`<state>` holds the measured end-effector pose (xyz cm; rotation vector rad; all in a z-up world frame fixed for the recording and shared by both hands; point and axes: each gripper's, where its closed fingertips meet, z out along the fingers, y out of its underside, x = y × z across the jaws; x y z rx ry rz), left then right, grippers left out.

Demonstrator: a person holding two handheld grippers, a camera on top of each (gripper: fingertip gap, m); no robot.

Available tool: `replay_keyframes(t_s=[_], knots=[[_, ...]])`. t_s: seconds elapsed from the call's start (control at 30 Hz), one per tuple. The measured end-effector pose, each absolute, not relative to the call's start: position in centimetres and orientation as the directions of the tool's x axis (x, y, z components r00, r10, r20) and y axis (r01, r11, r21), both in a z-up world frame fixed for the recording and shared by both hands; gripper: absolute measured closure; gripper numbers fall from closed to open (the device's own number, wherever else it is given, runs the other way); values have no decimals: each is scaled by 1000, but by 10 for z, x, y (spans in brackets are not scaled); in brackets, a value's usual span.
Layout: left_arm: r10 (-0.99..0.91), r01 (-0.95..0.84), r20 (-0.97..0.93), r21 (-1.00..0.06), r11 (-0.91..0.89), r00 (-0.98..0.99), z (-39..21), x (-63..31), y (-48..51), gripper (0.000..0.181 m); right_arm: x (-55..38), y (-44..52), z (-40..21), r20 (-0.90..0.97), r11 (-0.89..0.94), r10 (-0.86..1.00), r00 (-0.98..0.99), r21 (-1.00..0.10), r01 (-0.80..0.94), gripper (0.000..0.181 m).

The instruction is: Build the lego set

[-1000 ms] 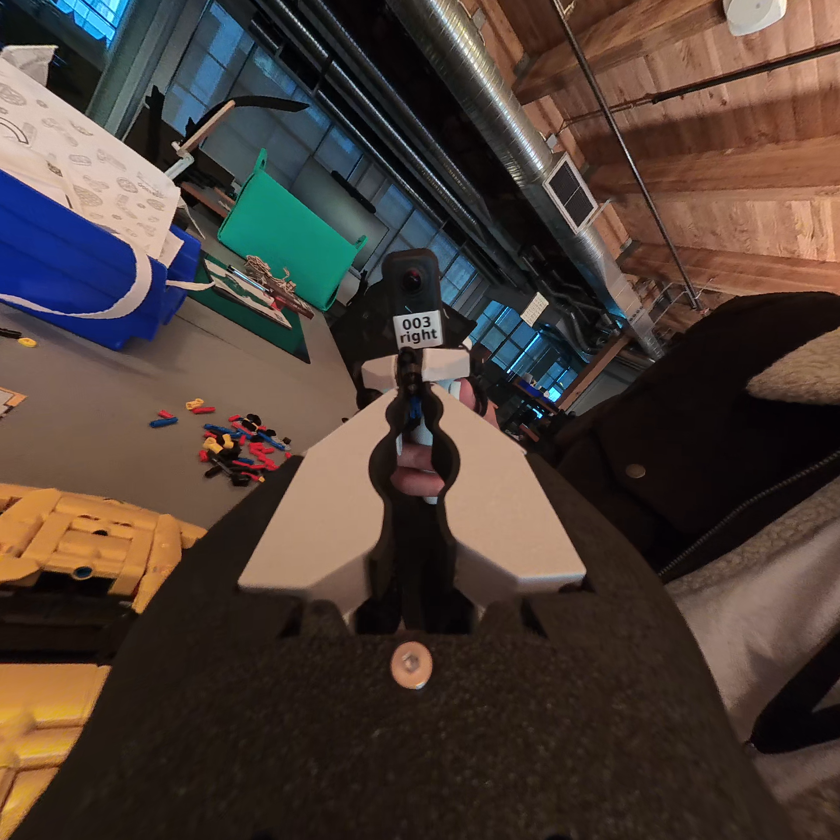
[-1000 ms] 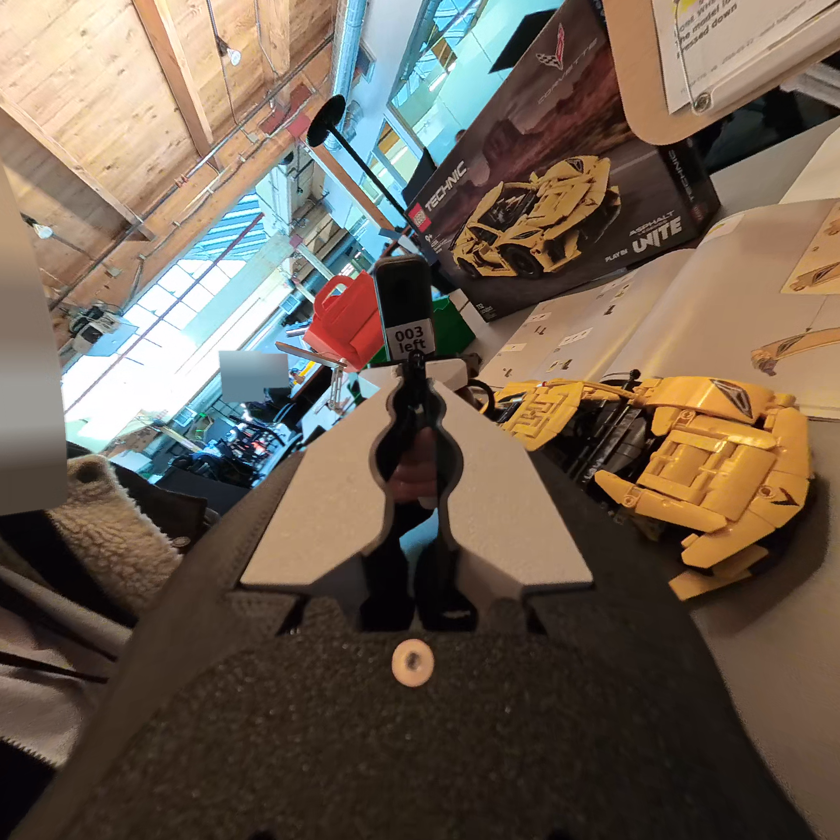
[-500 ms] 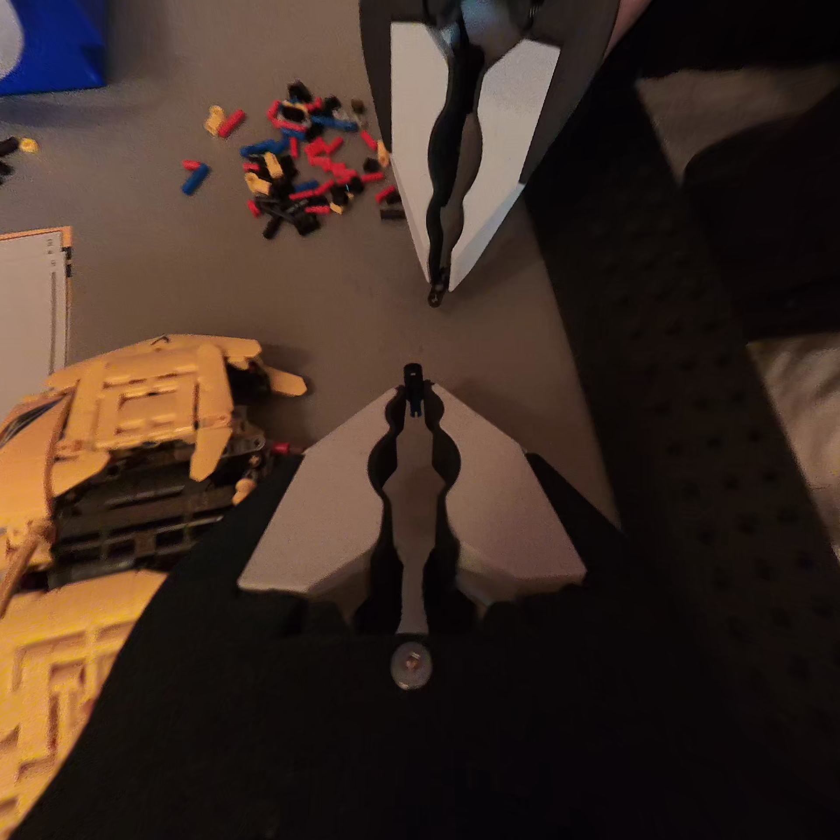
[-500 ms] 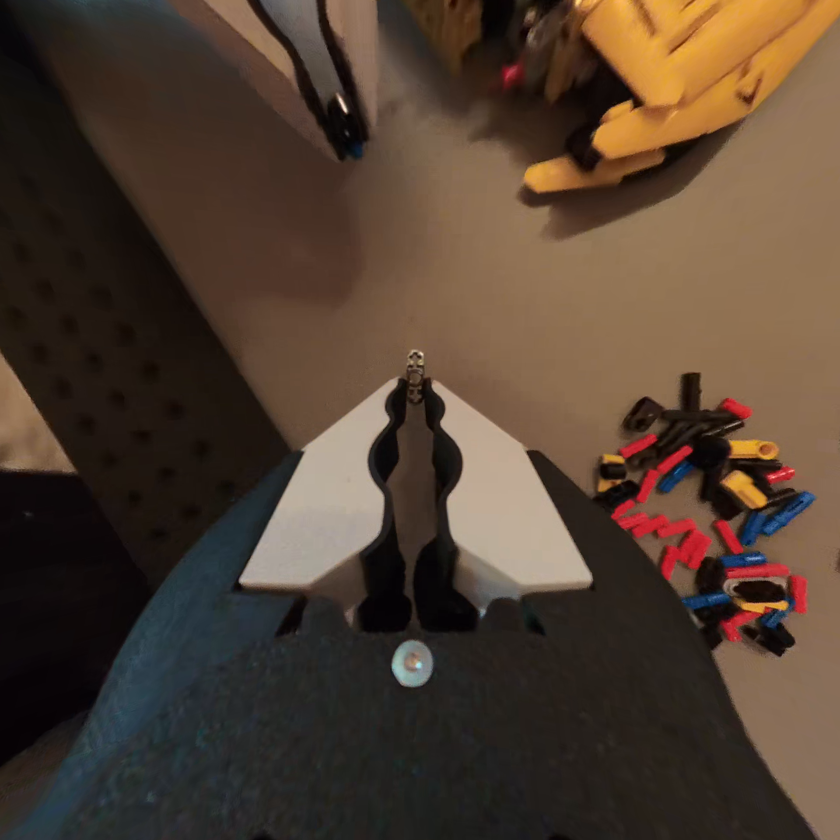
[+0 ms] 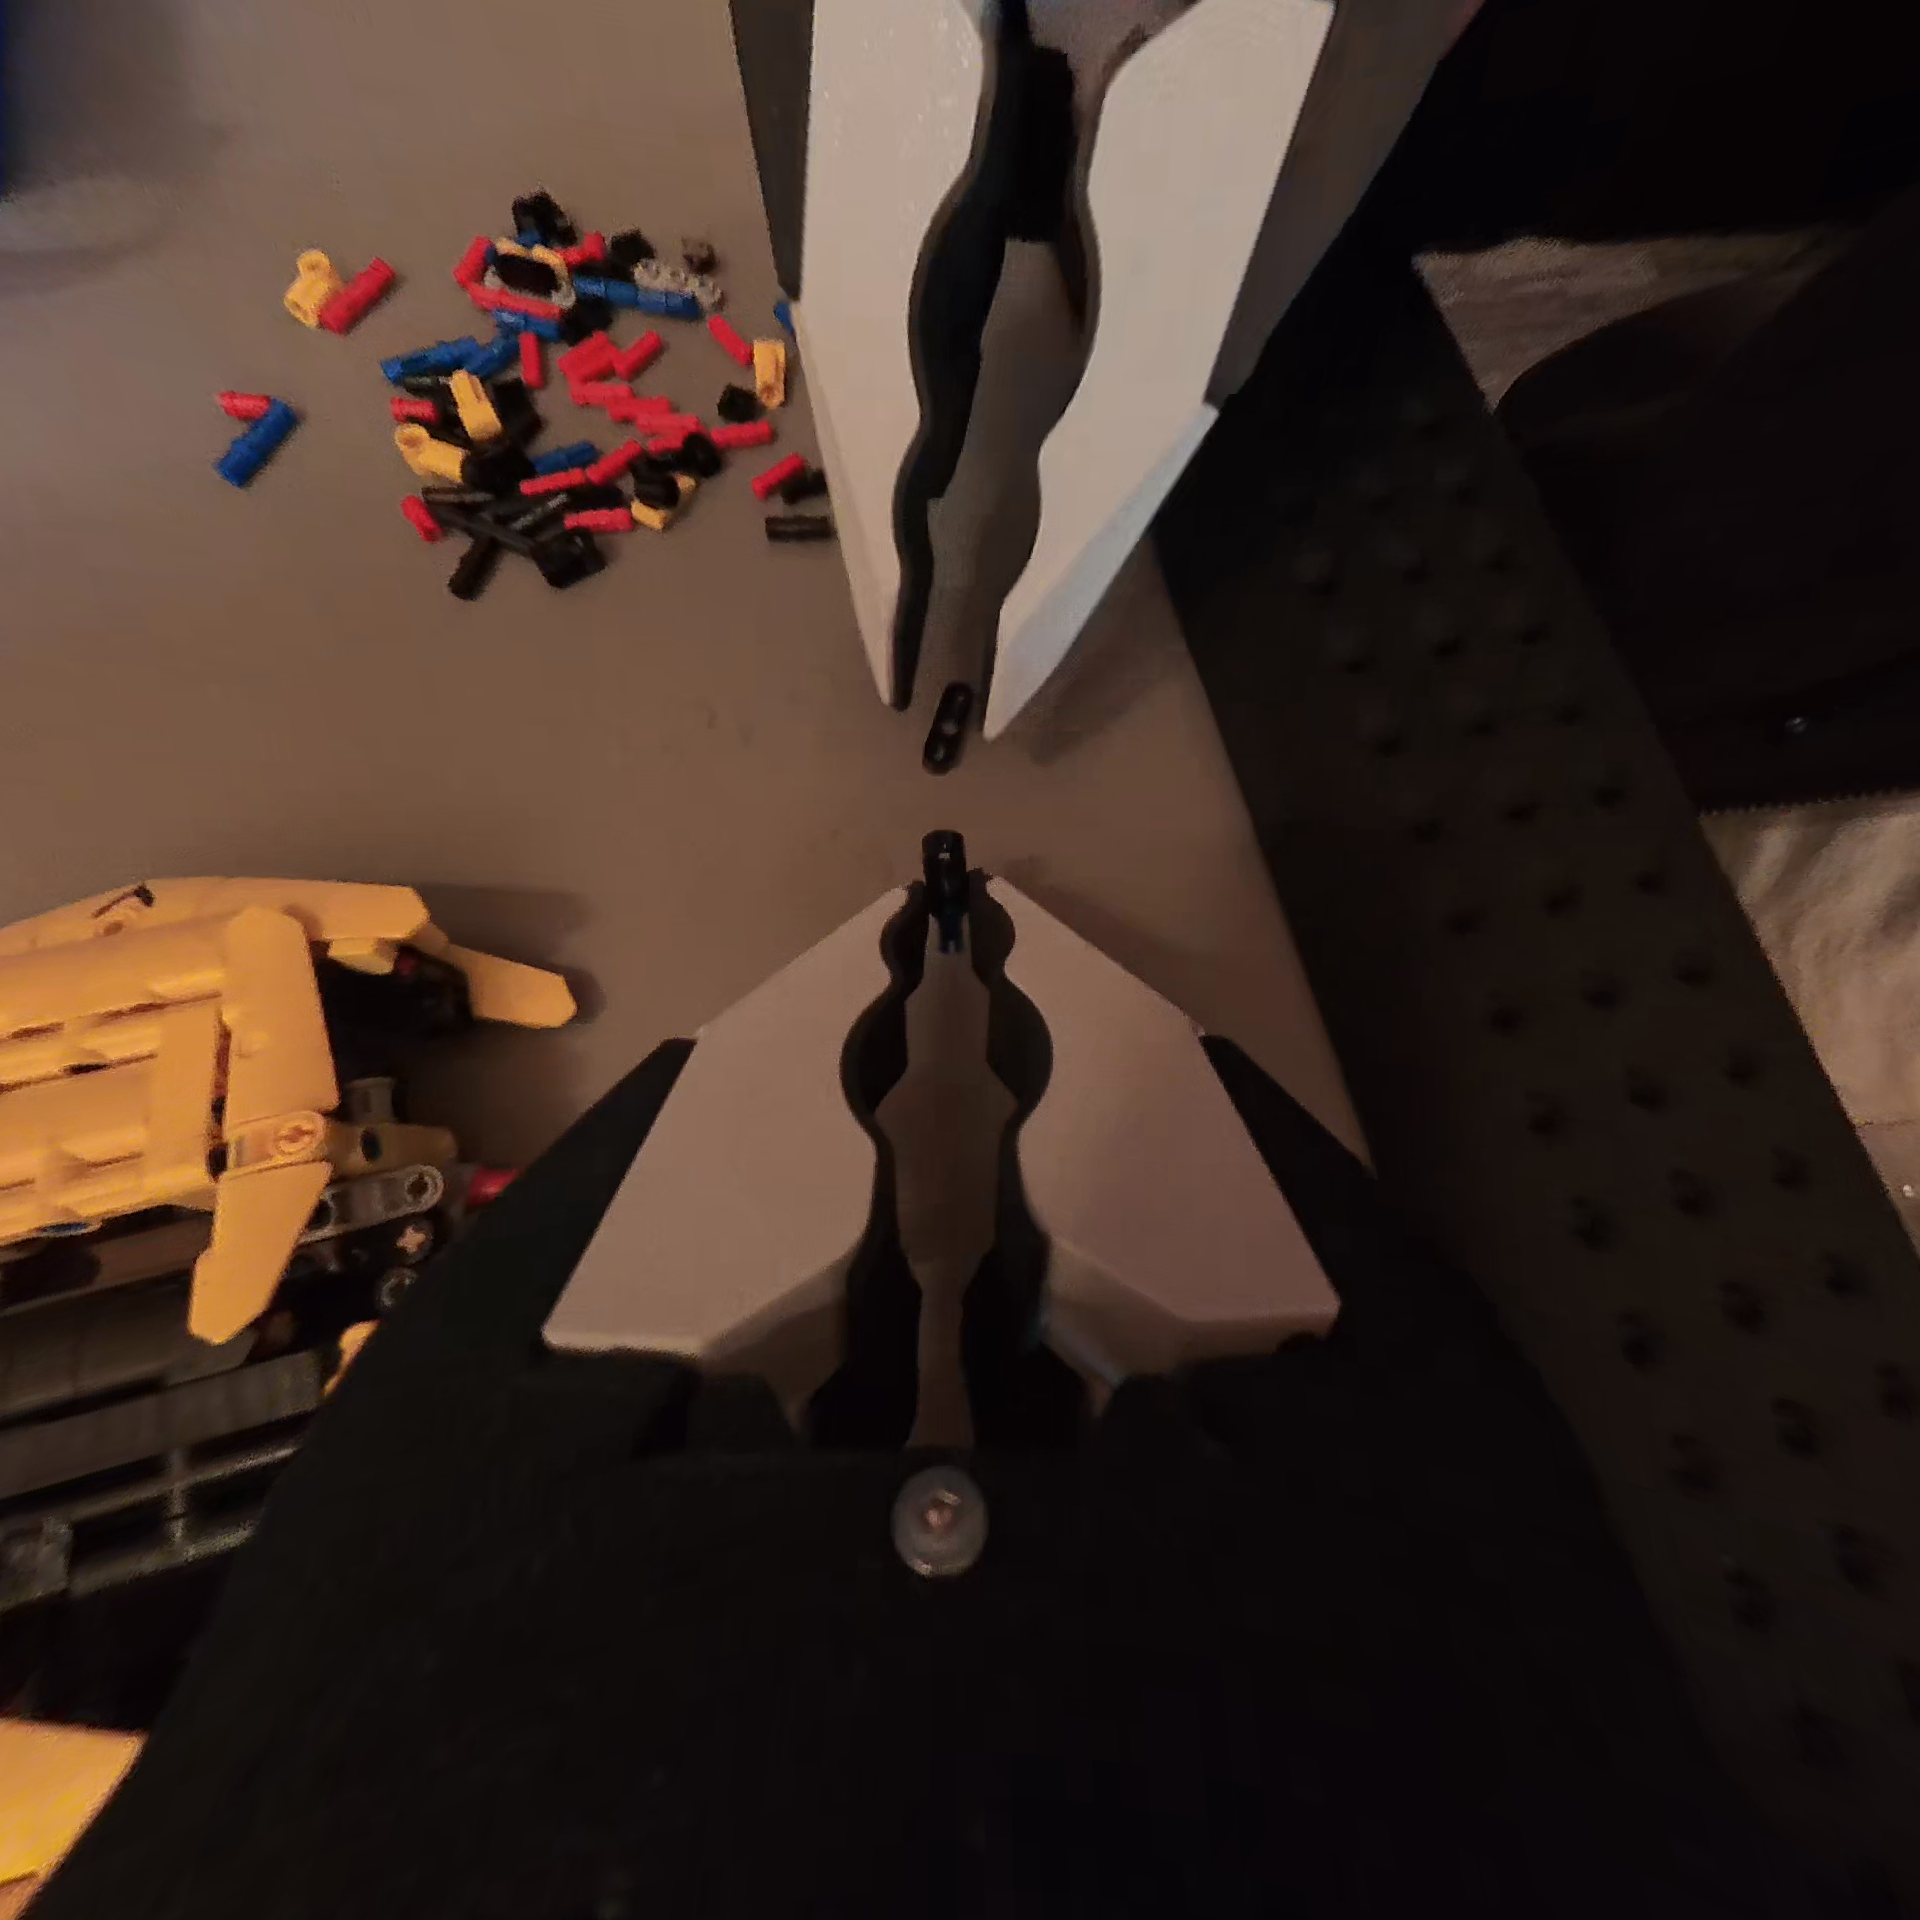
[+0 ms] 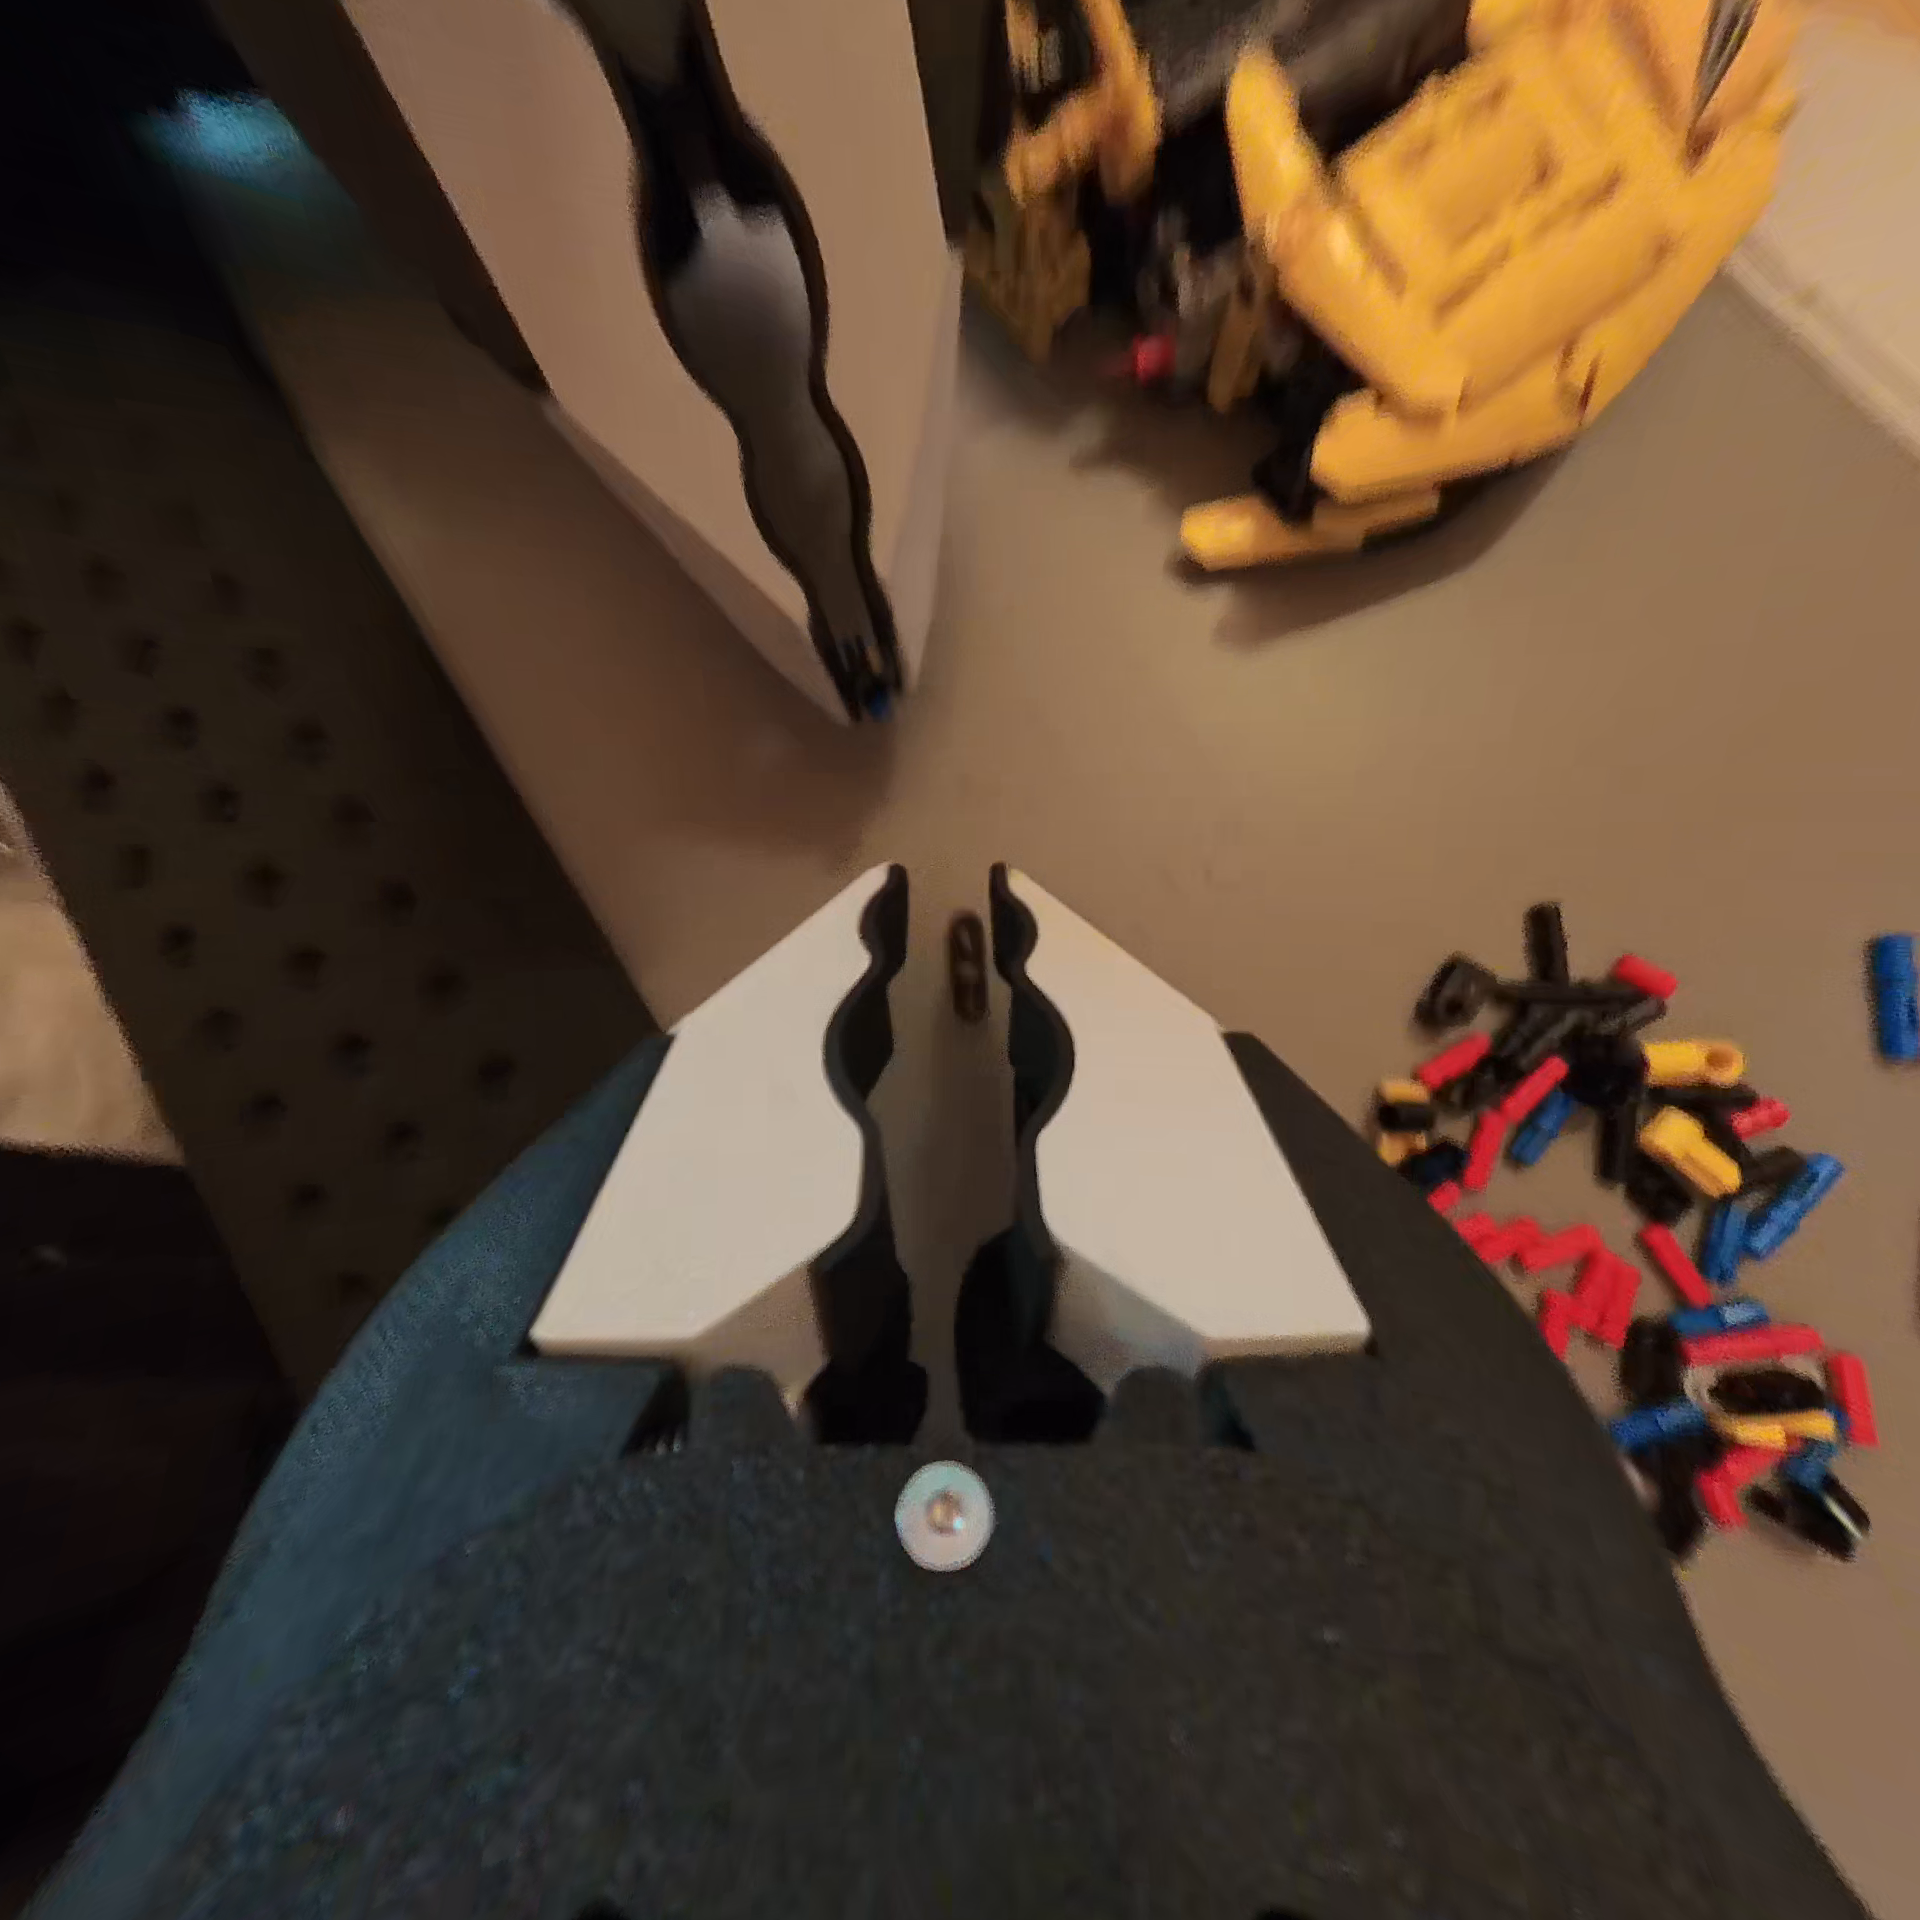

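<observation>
lying on grey table (image 5: 644, 727): loose pieces (image 5: 561, 405)

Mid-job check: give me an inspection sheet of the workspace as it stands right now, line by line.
Surface: grey table, bare between the two grippers.
Job's things: partly built yellow car by the left gripper; small black link between the right gripper's fingers, with a gap on its left side; grip not clear.
Clutter: loose pile of red, blue, black and yellow pieces on the table.
Grippers: left gripper shut on a small black-and-blue pin; right gripper open, tips facing the left one, apart.
Cables: nothing seen.
Surroundings: dark strip with rows of holes along the table edge; pale fleece fabric beyond it.
</observation>
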<state>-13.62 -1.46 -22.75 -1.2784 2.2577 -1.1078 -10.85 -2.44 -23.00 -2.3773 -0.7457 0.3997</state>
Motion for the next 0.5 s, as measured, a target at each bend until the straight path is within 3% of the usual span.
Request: replay_keyframes(t_s=[0.13, 0.37, 0.5], knots=[[-815, -549, 108, -788, 279, -569, -217, -136, -21, 174, -137, -14, -196, -186, -567, 631, 753, -773, 285, 166], [-797, -520, 119, -812, 265, -592, -207, -138, -27, 174, -144, -13, -194, -181, -529, 672, 718, -796, 294, 175], [-803, -501, 152, -842, 200, -576, -197, -136, -23, 174, -138, -11, -185, -252, -537, 652, 716, -819, 201, 176]])
